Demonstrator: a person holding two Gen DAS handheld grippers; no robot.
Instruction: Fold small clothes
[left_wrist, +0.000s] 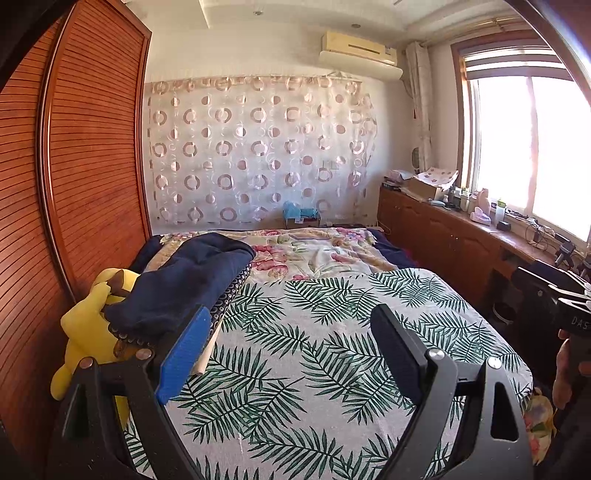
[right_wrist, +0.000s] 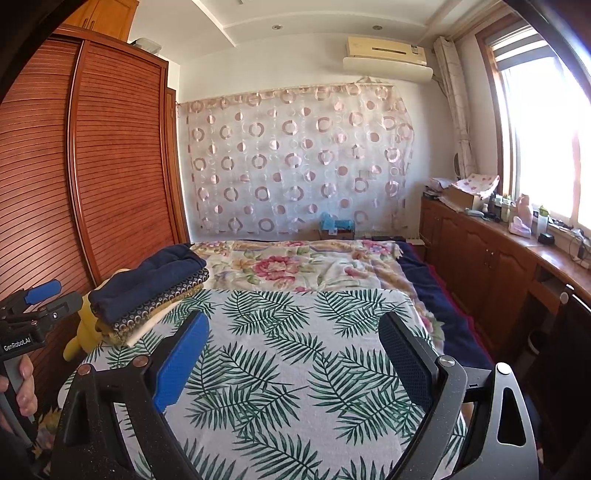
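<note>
Stack of folded clothes (right_wrist: 147, 295) on the bed, at the far left corner of the leaf-print cloth (right_wrist: 295, 350), navy piece on top, a ring-patterned layer and pale layers under it; count of pieces hard to make out. Just left of the stack, a yellow plush toy (left_wrist: 85, 325), mostly hidden behind the clothes and the gripper frame. Left gripper (left_wrist: 291, 350) above the leaf-print cloth, jaws wide apart, nothing between them; near end of the stack blocked in the left wrist view by the blue pad. Right gripper (right_wrist: 295, 354) also above the cloth, right of the stack, jaws spread and empty. Near edge of the cloth cut off by both gripper frames. Holding hands visible only as fingertips at the picture edges.
</note>
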